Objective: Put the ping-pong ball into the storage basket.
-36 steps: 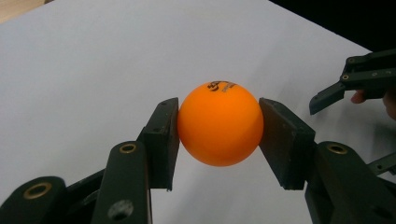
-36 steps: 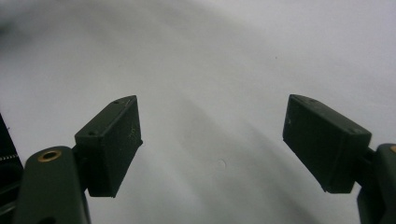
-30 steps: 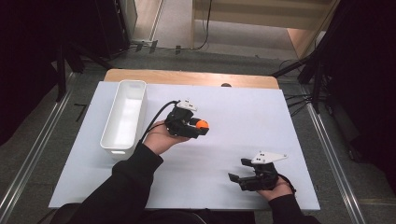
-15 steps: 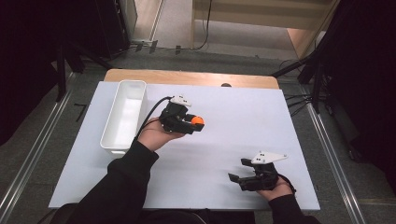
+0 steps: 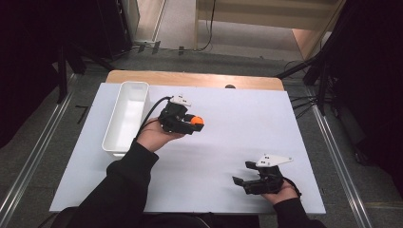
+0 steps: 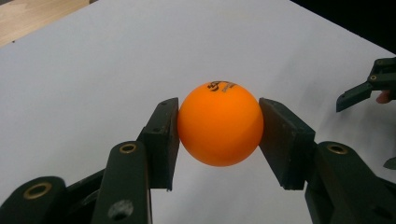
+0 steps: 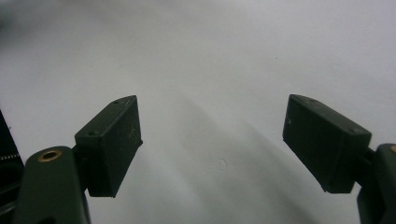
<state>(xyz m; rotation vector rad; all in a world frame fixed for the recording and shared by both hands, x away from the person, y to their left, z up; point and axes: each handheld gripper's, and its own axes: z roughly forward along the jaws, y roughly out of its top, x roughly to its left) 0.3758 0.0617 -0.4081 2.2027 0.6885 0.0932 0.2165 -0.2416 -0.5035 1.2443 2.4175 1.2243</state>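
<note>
the orange ping-pong ball (image 6: 220, 123) sits right between the two black pads of the left gripper (image 5: 196, 122) — one pad presses on each side, so the ball is squeezed tight and held up over the white table (image 5: 228, 142), just beside the white bin (image 5: 124, 118). the right gripper (image 5: 241, 174) is well apart, near the table's front edge — its jaws are wide with nothing in them.

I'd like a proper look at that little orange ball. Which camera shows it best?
The left gripper view: the orange ball looms large, pinched between the left gripper pads, black print visible on top. The high view shows a small orange dot.
</note>
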